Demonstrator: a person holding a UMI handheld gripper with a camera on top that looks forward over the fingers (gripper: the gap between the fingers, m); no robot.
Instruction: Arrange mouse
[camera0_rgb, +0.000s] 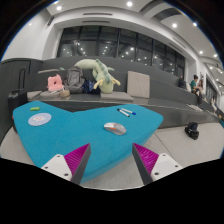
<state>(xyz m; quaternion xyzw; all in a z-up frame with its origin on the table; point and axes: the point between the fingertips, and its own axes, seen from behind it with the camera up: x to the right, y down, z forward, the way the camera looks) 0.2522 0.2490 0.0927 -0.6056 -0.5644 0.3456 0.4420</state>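
My gripper (112, 160) hangs with its pink-padded fingers spread wide and nothing between them. The small grey computer mouse (115, 127) lies on the teal, wing-shaped desk mat (70, 135), just ahead of the fingers. A round white disc (40, 118) sits near the mat's far left end, well apart. I judge the arranging not yet begun: reaching, gripping and placing all remain, though the goal spot isn't clear to me.

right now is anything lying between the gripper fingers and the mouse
No. In the gripper view only bare teal mat lies between the open gripper and the grey mouse; the mouse sits just ahead of the fingers.
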